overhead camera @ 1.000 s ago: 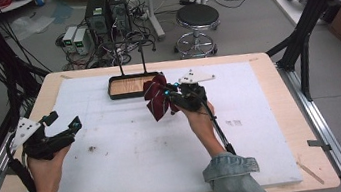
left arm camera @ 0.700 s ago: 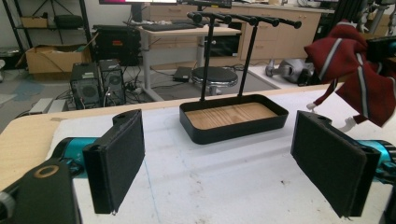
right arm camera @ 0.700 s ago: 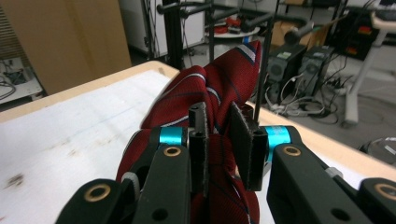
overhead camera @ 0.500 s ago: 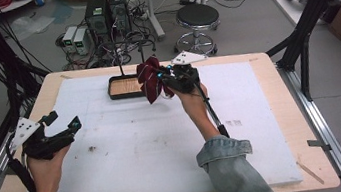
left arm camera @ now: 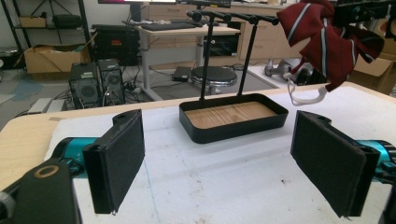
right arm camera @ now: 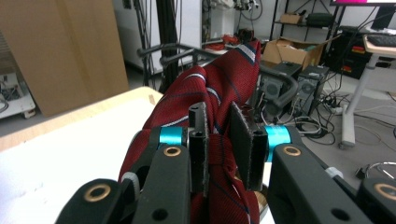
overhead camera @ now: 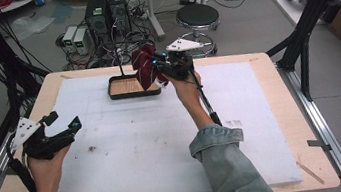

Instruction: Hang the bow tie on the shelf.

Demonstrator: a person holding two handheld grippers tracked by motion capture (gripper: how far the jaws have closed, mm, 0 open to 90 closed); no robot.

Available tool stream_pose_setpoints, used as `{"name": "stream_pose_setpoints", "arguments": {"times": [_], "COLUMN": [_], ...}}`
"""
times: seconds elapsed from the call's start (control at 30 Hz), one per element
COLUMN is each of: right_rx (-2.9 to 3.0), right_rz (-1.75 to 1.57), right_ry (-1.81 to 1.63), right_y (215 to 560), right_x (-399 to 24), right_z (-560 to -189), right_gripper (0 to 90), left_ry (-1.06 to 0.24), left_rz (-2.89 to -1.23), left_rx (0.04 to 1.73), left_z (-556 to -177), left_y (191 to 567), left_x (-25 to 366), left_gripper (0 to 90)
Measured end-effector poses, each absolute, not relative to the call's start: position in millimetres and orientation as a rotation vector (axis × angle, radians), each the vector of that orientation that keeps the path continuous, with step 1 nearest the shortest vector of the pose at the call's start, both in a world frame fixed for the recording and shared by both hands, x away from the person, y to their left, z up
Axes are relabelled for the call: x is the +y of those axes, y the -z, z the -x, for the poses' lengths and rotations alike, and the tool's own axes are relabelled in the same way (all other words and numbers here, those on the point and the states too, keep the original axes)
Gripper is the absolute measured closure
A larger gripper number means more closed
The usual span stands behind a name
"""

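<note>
Bow tie (overhead camera: 144,68) now lifted higher, over tray (overhead camera: 118,93), near stand bars (left arm camera: 233,16); right gripper (overhead camera: 160,68) clenched on it. Hanging likely next. Left gripper (overhead camera: 65,126) released, resting apart.

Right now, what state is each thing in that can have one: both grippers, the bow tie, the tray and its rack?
Left gripper: open, holding nothing, low over the white mat.
Right gripper: shut on the bow tie, lifted.
Bow tie: pinched between the fingers, held in the air near the rack.
Tray: empty, flat on the mat.
Rack: upright, bars bare.
</note>
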State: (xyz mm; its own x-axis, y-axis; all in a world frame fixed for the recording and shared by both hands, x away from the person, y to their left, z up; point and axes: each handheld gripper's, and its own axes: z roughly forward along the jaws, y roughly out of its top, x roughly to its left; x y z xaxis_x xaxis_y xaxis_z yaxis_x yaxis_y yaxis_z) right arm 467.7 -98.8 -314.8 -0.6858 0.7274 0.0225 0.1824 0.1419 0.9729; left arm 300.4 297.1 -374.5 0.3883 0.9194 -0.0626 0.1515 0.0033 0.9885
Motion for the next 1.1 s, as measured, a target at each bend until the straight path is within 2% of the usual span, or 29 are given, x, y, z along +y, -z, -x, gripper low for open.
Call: {"name": "stream_pose_setpoints", "arguments": {"times": [0.67, 1.1], "right_rx": [1.846, 1.863], "right_rz": [-0.910, -0.915], "right_ry": [-1.685, -1.722], "right_y": [292, 293], "right_x": [-110, -102], "right_z": [-501, -508], "right_gripper": [77.1, 77.1], "left_ry": [-0.809, -0.807], "left_rz": [-1.461, -1.460], "left_rx": [1.031, 1.040], "left_z": [-302, -302], "left_y": [378, 377], "left_x": [295, 299], "left_gripper": [18.0, 18.0]}}
